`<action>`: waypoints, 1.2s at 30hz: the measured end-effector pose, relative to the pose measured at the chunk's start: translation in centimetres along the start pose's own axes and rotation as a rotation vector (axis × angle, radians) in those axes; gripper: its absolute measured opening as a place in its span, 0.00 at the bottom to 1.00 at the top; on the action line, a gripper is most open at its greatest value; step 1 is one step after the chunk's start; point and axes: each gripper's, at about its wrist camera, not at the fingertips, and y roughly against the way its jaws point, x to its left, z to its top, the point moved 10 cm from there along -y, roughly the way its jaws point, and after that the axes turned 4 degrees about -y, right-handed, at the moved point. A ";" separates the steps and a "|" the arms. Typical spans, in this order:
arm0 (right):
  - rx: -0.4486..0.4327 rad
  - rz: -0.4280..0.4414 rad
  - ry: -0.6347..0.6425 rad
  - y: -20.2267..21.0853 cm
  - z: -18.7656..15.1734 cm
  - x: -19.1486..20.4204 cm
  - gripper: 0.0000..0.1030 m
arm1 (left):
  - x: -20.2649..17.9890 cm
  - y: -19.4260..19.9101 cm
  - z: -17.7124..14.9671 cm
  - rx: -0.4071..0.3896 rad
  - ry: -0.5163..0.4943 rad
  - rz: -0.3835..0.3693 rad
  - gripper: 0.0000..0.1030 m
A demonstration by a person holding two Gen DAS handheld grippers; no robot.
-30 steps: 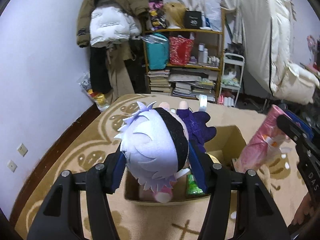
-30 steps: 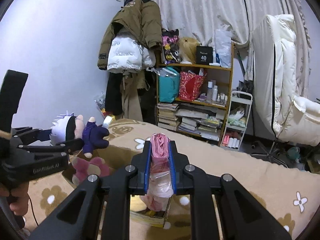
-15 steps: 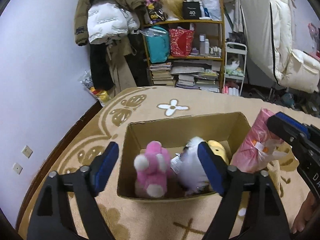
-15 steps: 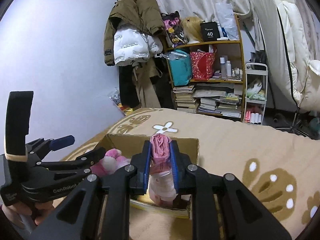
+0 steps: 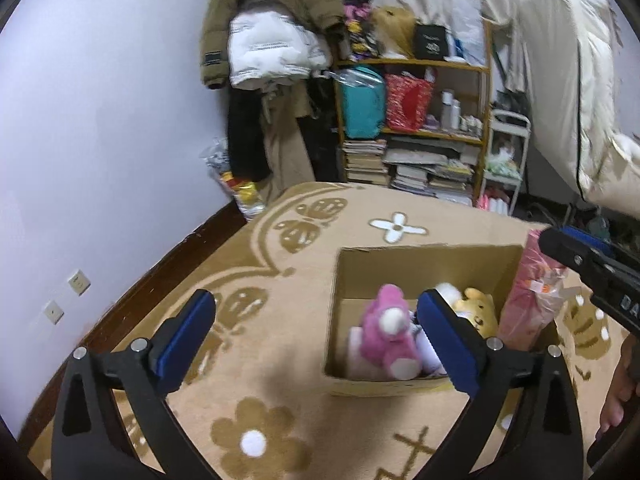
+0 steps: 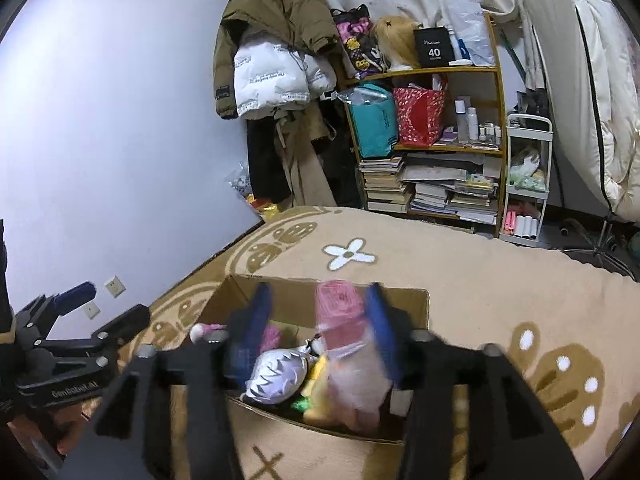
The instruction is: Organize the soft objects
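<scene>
A cardboard box (image 5: 424, 276) sits open on a tan, flower-patterned bed cover (image 5: 280, 264), lying lower right of centre in the left wrist view and low in the middle of the right wrist view. Inside it lie a pink plush rabbit (image 5: 390, 334), a yellow plush bear (image 5: 480, 310) and a doll with silver-white spiky hair (image 6: 278, 374), packed close together. The left hand-held gripper (image 5: 316, 340) hangs at the lower edge of its frame with its jaws opening wide and nothing between them; its right blue pad overlaps the box, its left pad hangs over bare cover. The right hand-held gripper (image 6: 318, 332) is blurred over the box, its jaws opening, and a pink plastic-wrapped bundle (image 6: 344, 344) stands between the pads at the box's right end; whether the right pad touches the bundle I cannot tell, and the left pad stands clear of it. In the upper middle of both views a wooden bookshelf (image 6: 436, 144) holds books and bags, with coats (image 6: 276, 40) hung on the wall to its left.
</scene>
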 end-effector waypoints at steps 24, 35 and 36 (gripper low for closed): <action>-0.101 -0.061 -0.025 11.6 1.1 -0.3 1.00 | 8.0 10.5 -0.3 -0.078 0.059 0.088 0.98; -0.163 -0.063 0.003 14.4 -1.9 -0.5 1.00 | 7.8 12.9 -3.0 -0.118 0.049 0.053 0.98; -0.167 -0.066 0.009 14.4 -2.2 -0.5 1.00 | 7.5 13.0 -3.3 -0.117 0.038 0.054 0.98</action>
